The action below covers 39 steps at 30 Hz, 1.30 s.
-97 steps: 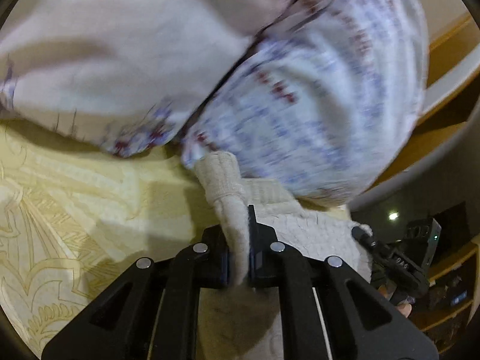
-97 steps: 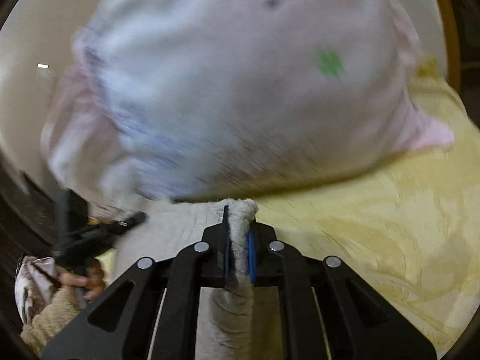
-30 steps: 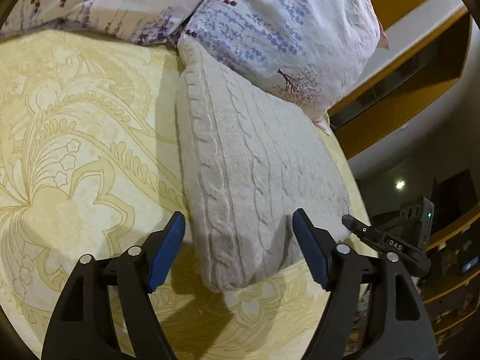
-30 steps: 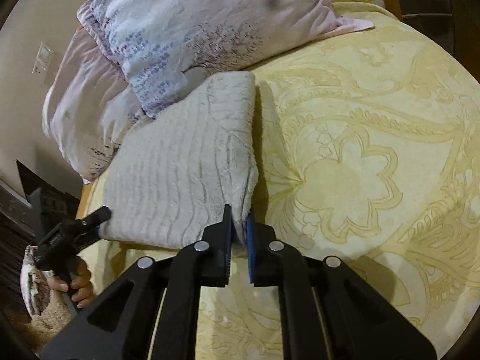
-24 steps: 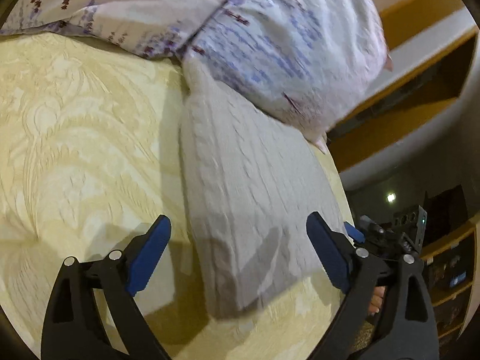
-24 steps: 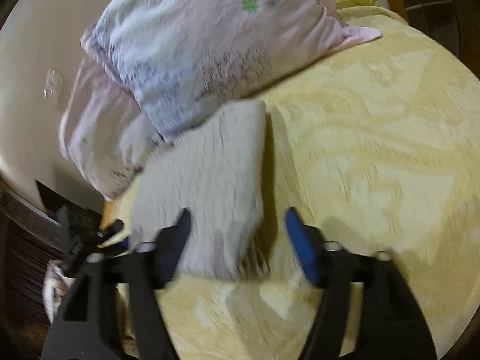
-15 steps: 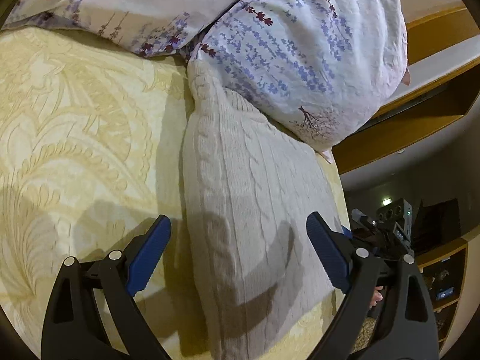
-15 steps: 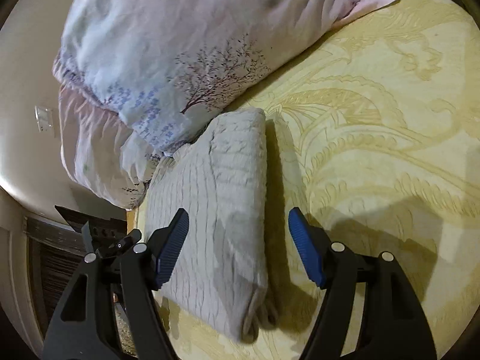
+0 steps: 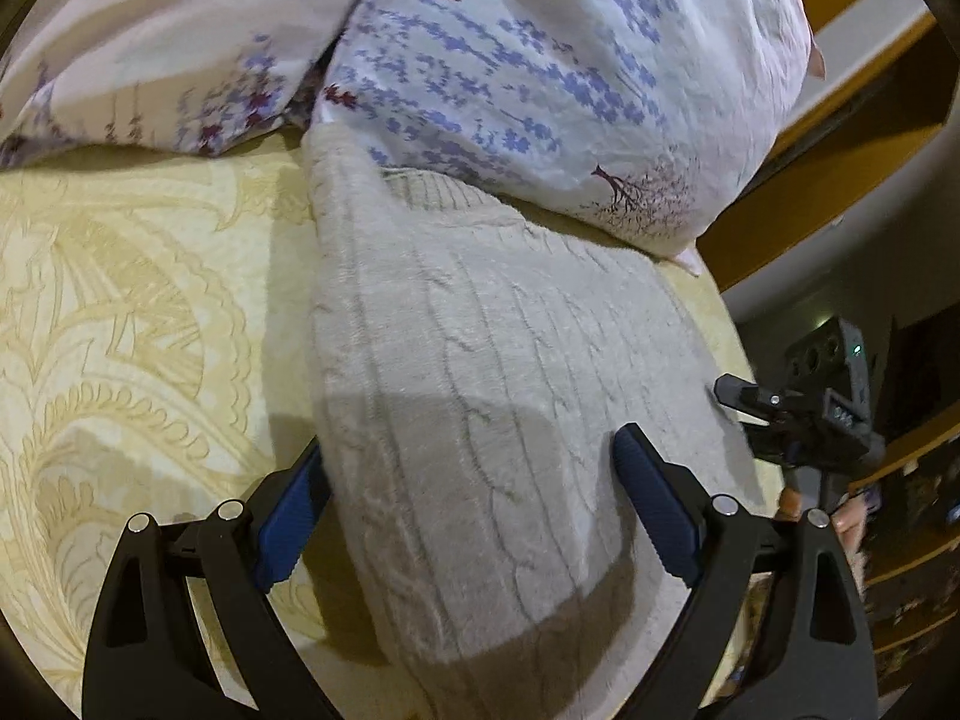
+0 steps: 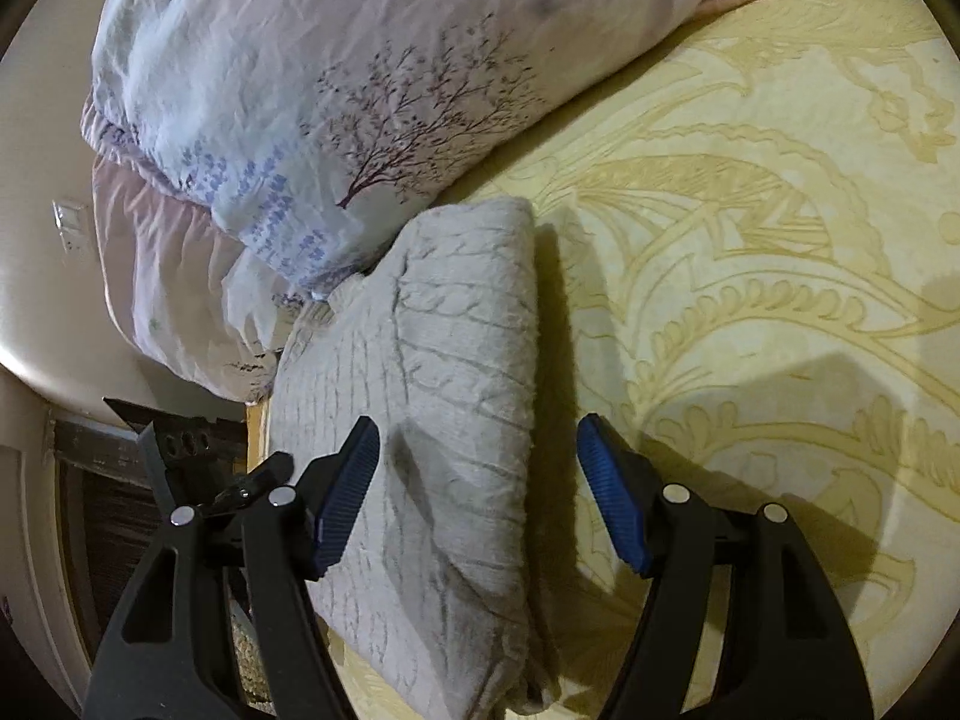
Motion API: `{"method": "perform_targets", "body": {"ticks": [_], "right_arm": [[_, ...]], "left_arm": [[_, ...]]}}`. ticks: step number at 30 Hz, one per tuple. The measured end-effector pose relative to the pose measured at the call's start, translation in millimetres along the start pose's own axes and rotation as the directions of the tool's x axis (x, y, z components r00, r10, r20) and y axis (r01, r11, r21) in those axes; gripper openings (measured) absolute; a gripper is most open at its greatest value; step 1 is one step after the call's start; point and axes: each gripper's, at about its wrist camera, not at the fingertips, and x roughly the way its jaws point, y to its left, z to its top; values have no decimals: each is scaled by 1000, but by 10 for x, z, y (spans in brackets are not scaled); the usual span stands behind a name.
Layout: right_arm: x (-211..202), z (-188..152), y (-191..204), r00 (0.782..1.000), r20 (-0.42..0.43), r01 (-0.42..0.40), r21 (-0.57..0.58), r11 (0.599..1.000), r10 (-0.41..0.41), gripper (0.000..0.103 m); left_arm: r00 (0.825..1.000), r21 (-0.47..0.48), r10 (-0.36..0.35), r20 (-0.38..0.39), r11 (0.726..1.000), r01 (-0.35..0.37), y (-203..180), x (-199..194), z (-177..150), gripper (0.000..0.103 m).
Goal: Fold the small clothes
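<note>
Left wrist view: both tools, left tool and right tool, now gape, having released the folded cable-knit sweater onto the bed; fold likely done.

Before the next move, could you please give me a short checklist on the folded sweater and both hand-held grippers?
1. Left hand-held gripper open, holding nothing: ok.
2. Right hand-held gripper open, holding nothing: ok.
3. Cream knit sweater lying folded on the yellow bedspread: ok.
4. Sweater clear of the floral pillow: not ok, its far end is tucked against the pillow.
5. Layers aligned at the near corner: cannot tell, the corner looks slightly loose in the right wrist view.
</note>
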Motion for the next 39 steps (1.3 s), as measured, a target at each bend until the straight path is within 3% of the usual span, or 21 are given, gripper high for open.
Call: {"method": "perform_targets", "body": {"ticks": [5,16,18,21,23,26,28,31,36,39], "right_arm": [[124,-22,53,999,-41,-32,-14,999,31,56],[203,-43,67,997,-40,-71,6,997,71,49],[235,-63,70,996,-39,-78,9,997,78,41],[233,-108,98,996,-14,-84,7,996,84,32],[211,-150,188,997,13,-72,-11,997,72,30],[167,-214,387,995,52,-88,-53,995,91,28],[178,-259,565,992,64,-104,-89,991,110,28],[327,-378,927,994,69,-77,-181,980,91,27],[673,-545,1271,995,84,-22,-266,964,46,27],[997,-621,1313,991,105,113,-260,959,-88,30]], "left_arm": [[1000,30,22,-4,999,-22,-48,63,10,94],[999,52,40,-4,998,-40,-75,122,38,94],[999,49,32,1,998,-33,-78,118,39,89],[1000,34,12,27,999,-13,-45,34,26,70],[999,12,-27,45,1000,27,42,-57,22,52],[994,-20,-93,56,995,94,165,-189,14,42],[993,1,-90,74,996,90,198,-341,-16,42],[991,30,-58,118,998,55,300,-663,-66,42],[988,0,-19,151,1000,19,690,-1077,-105,43],[991,-64,81,107,995,-74,1021,-934,-110,48]]}}
